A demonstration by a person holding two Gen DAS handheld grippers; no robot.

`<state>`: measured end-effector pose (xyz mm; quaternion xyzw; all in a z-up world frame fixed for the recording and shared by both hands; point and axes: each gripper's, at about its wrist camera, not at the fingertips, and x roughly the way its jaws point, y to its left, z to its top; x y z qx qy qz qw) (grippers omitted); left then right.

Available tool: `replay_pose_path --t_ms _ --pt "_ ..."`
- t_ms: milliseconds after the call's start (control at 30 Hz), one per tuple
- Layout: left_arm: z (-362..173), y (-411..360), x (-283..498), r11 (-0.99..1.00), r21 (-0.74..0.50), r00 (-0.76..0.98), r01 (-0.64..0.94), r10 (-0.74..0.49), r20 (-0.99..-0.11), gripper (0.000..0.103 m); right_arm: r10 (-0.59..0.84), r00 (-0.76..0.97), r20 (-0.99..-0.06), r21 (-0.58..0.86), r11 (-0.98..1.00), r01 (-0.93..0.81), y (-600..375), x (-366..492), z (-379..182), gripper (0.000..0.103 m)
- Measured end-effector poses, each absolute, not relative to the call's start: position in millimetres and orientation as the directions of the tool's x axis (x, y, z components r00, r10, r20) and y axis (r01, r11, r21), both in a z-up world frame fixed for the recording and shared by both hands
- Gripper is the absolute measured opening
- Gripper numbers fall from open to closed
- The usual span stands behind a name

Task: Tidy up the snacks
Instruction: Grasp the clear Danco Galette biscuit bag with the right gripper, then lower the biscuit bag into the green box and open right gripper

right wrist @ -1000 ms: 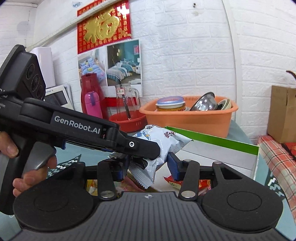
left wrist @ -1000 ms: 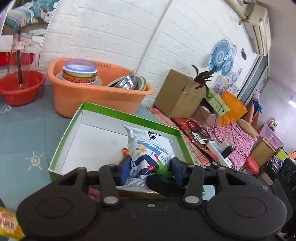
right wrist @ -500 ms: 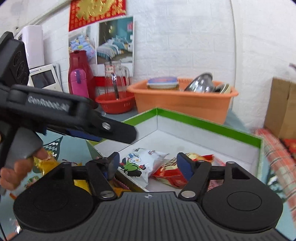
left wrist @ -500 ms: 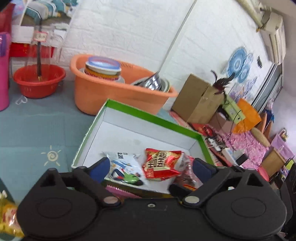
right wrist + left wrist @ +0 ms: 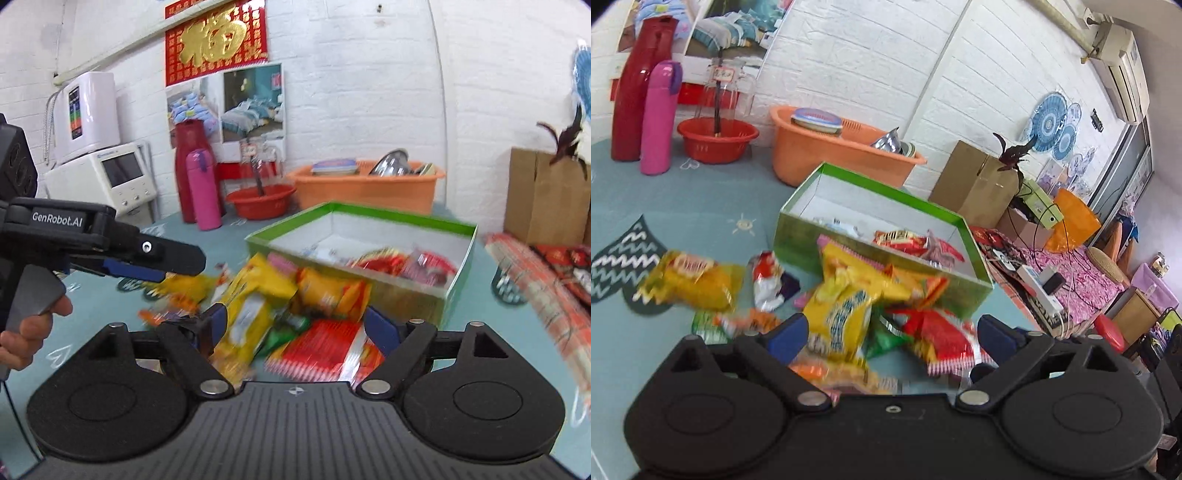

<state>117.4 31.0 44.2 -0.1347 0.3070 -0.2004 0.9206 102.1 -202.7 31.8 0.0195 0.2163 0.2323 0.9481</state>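
Both my grippers, left (image 5: 892,332) and right (image 5: 293,326), spread wide, empty. Crinkly yellow-and-red foil snack packets (image 5: 842,314) heaped; green-rimmed cardboard box (image 5: 871,258) at twelve o'clock.

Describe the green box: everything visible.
The green box is an open, lidless rectangular carton, seemingly cardboard, with green outer walls and rim and a white inside. It sits upright on the teal tablecloth, just in front of the orange basin. A few snack packets lie inside, red ones clearest. Loose packets on the cloth pile against its near wall. Neither gripper touches it.
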Motion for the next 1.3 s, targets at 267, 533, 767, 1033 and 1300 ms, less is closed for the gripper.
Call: replay_pose_path --t_ms 267,533,767,1033,1300 --pt "-2 58 110 0.884 -0.427 0.689 0.192 -0.431 -0.583 0.103 0.546 0.665 -0.509 0.311 0.837 -0.449 -180 84 -11 0.103" --pt "-20 68 123 0.845 -0.497 0.631 0.195 -0.496 -0.596 0.021 0.575 0.627 -0.525 0.393 0.818 -0.421 -168 90 -26 0.103" --pt "-22 56 97 0.828 -0.511 0.615 0.231 -0.531 -0.583 0.097 0.568 0.624 -0.537 0.372 0.823 -0.429 -177 80 -24 0.092" --pt "-27 51 109 0.807 -0.551 0.6 0.213 -0.553 -0.578 0.102 0.531 0.676 -0.511 0.381 0.845 -0.376 -201 85 -20 0.101" --pt "-27 38 111 0.835 -0.507 0.631 0.215 -0.514 -0.581 0.085 0.556 0.65 -0.518 0.386 0.83 -0.402 -190 102 -30 0.073"
